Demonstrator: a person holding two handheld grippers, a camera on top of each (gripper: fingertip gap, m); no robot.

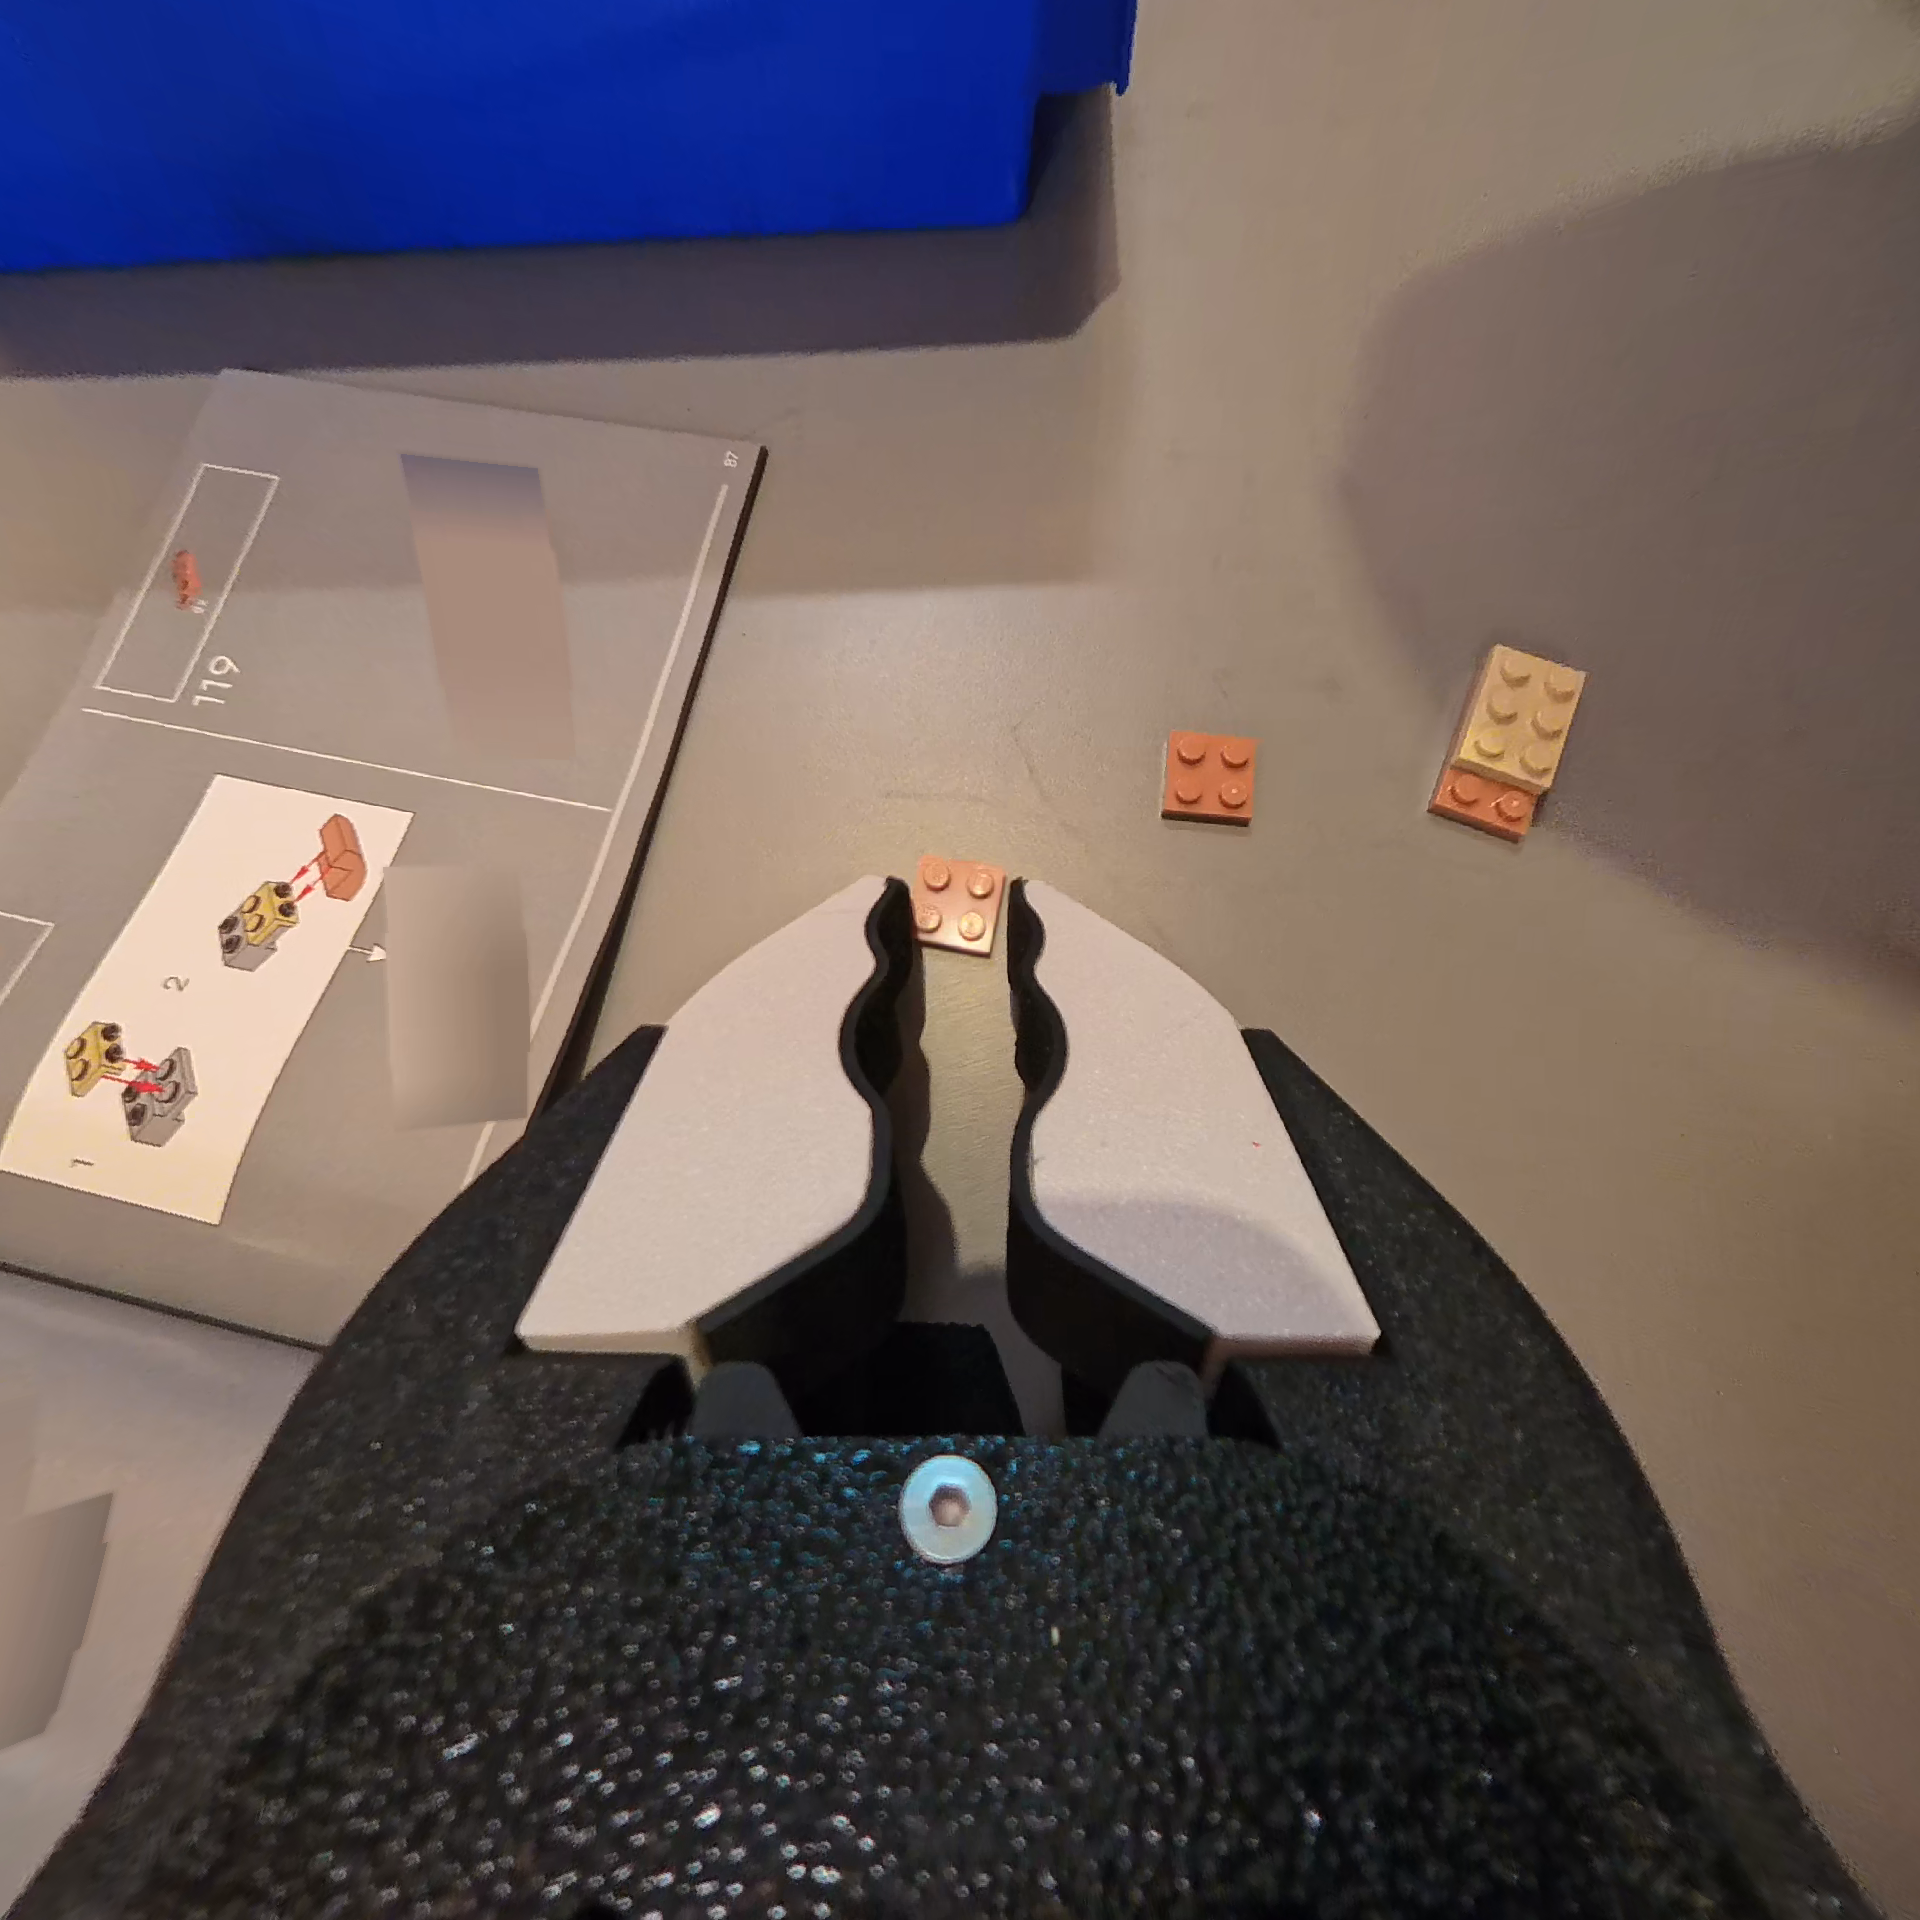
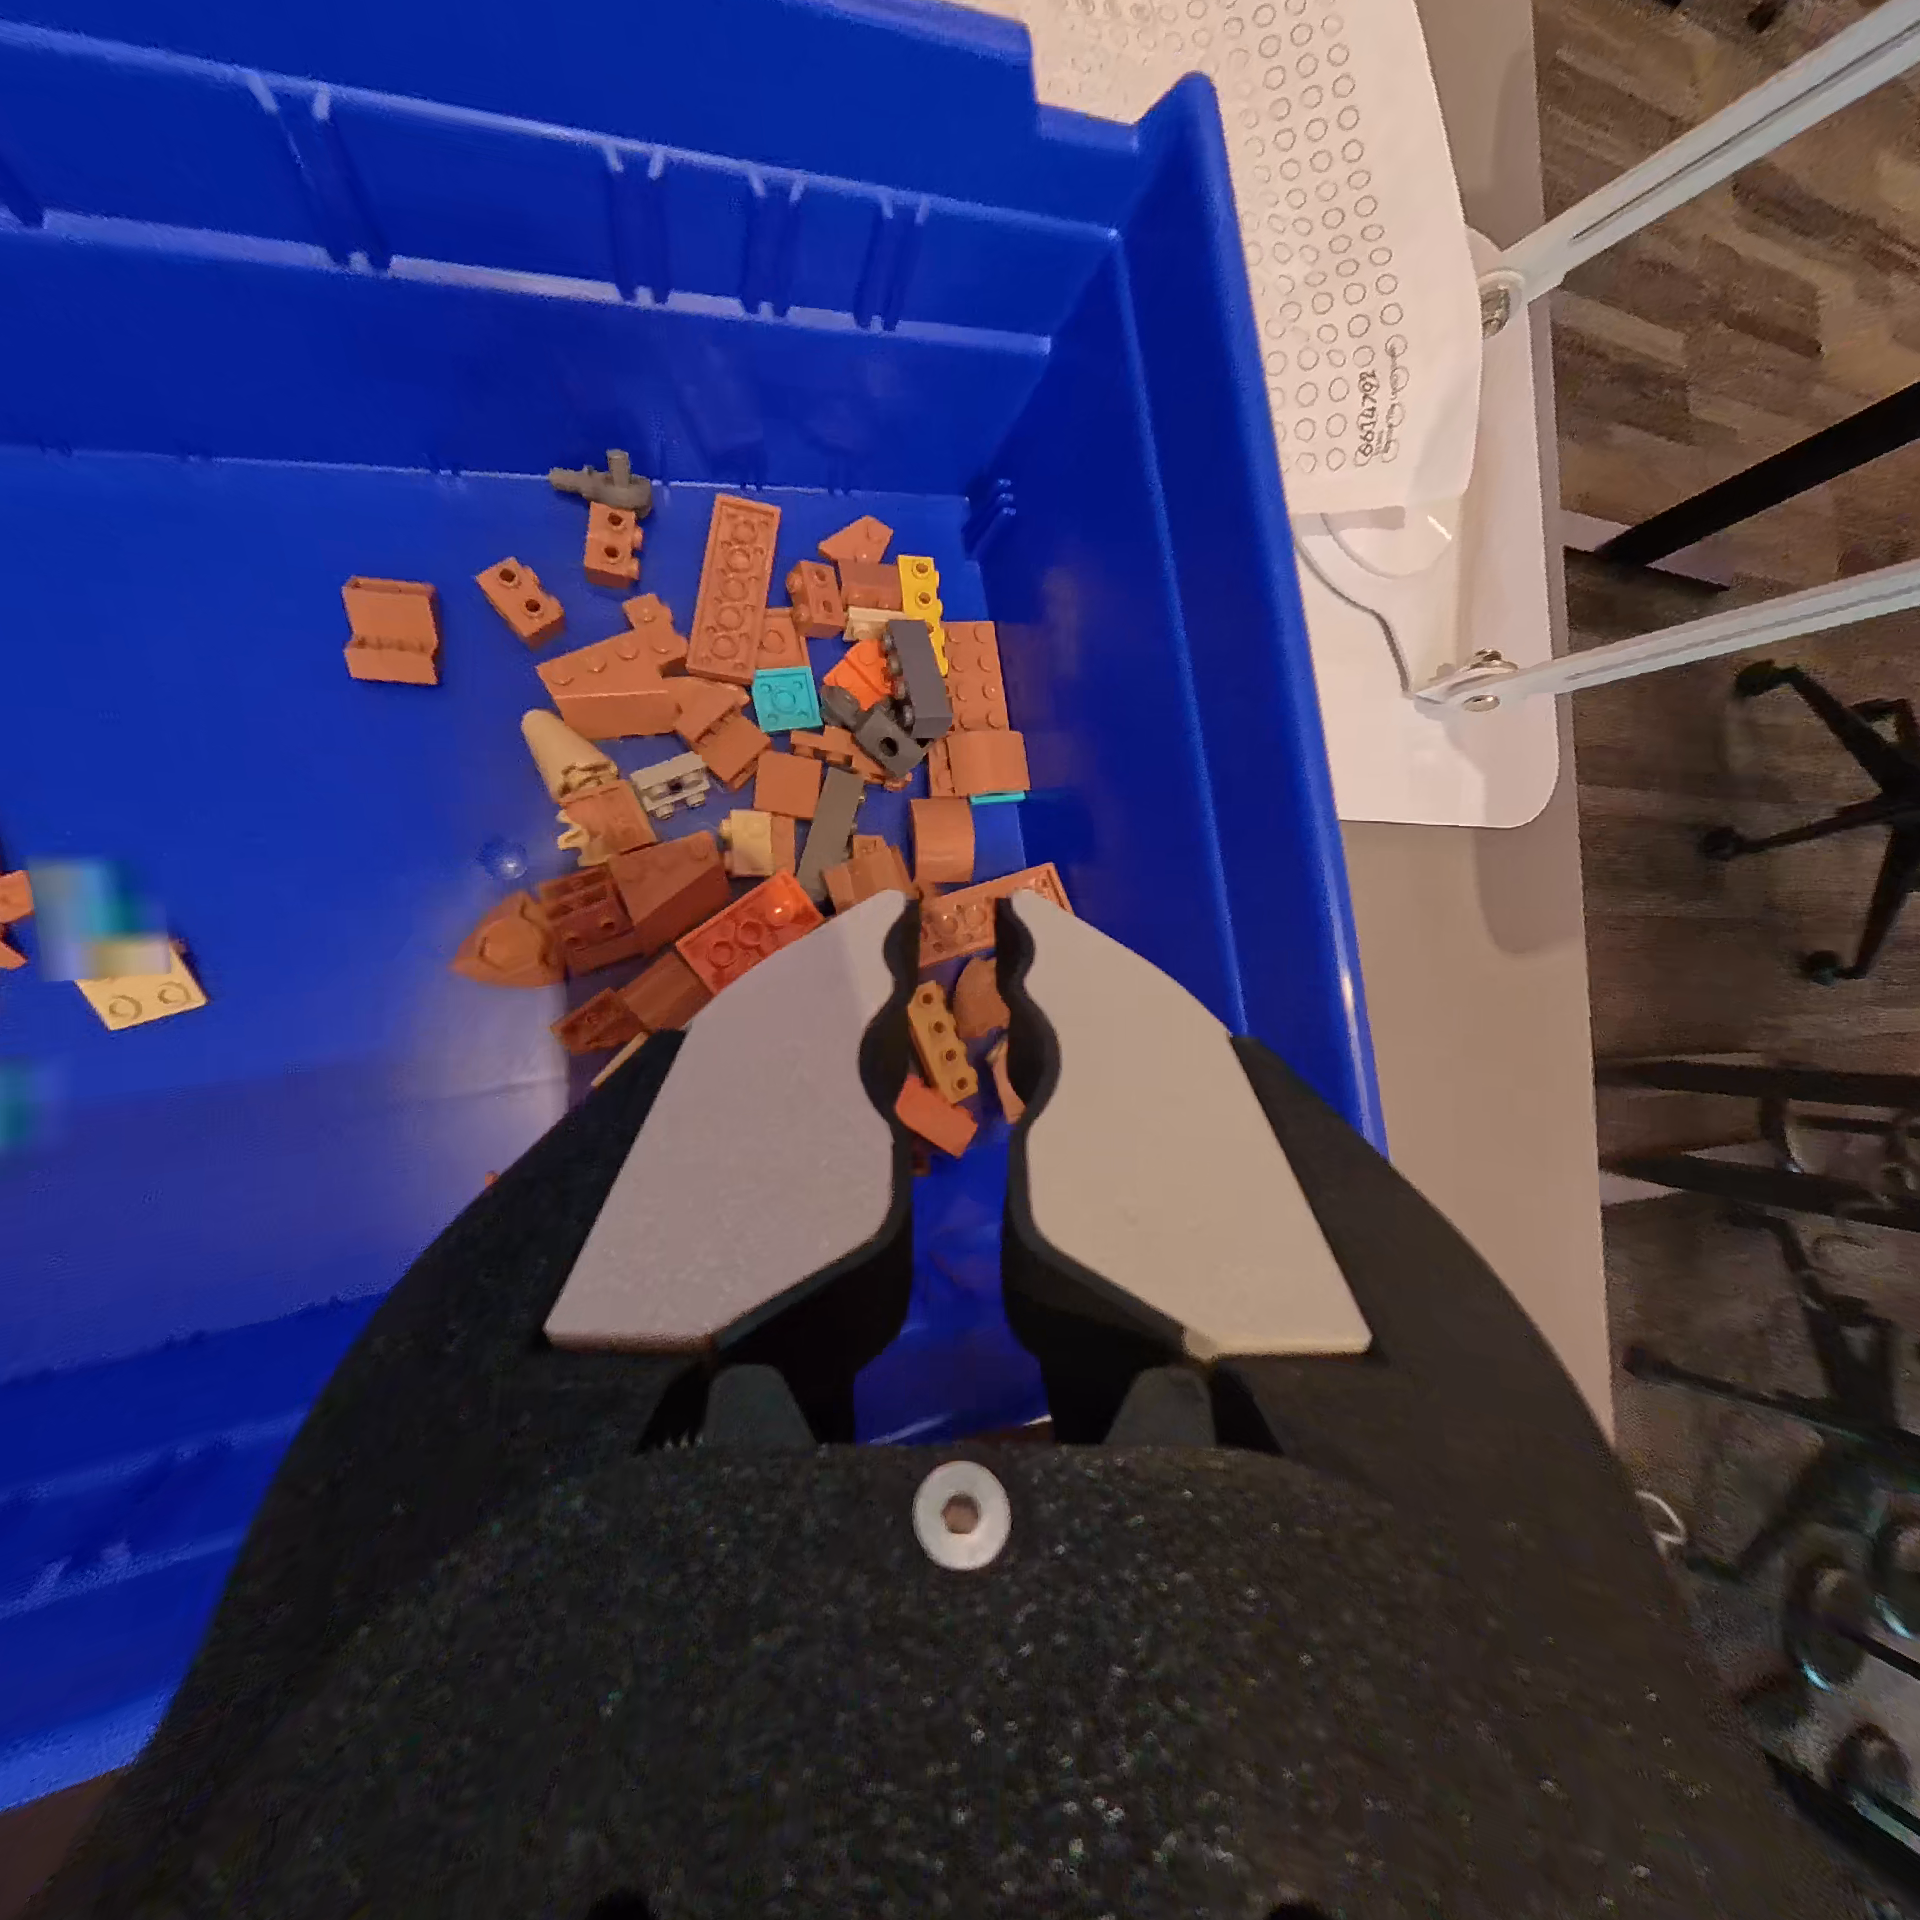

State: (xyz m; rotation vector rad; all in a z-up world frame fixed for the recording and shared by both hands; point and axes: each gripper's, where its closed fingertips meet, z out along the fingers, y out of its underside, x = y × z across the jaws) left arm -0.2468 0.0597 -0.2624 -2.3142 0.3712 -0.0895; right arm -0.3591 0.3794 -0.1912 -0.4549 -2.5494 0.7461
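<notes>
Black-bodied, grey-fingered, the left gripper (image 1: 958, 902) sits low over the grey table (image 1: 1143, 1039), its tips clamped on a small brown two-by-two plate (image 1: 958, 906). Farther right lie a second brown plate (image 1: 1208, 776) and a tan plate stacked on a brown one (image 1: 1507, 740); an instruction booklet (image 1: 343, 831) lies left, a blue bin (image 1: 520, 125) far behind.

Over that bin (image 2: 1195, 623), the right gripper (image 2: 956, 920) hangs above the heap of loose bricks (image 2: 748, 748), fingers slightly apart, gripping nothing; a long brown plate (image 2: 971, 914) lies beneath the tips.
</notes>
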